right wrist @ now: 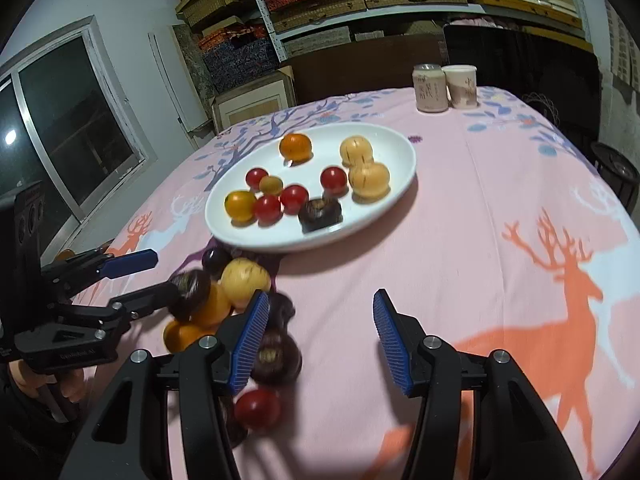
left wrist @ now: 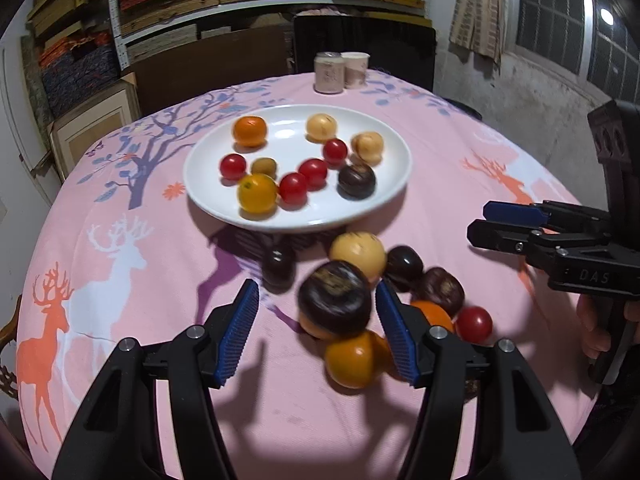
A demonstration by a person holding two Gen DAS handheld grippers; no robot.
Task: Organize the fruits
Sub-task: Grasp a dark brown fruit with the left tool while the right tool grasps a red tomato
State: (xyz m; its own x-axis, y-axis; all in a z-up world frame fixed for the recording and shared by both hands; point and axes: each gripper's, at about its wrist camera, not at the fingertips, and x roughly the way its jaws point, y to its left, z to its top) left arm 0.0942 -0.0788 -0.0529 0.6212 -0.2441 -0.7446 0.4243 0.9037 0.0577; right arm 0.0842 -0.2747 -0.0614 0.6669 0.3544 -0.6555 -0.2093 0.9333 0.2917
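A white plate holds oranges, red tomatoes, pale yellow fruits and one dark fruit. In front of it, loose fruits lie in a pile on the pink cloth. My left gripper is open over that pile. A dark fruit sits between its pads, close to the right pad and apart from the left one. Around it lie a pale fruit, an orange and a red tomato. My right gripper is open with nothing between its pads; dark fruits lie against its left finger.
A drink can and a paper cup stand at the table's far edge, before a dark chair. Shelves of boxes fill the back wall. A hand grips the right tool's handle.
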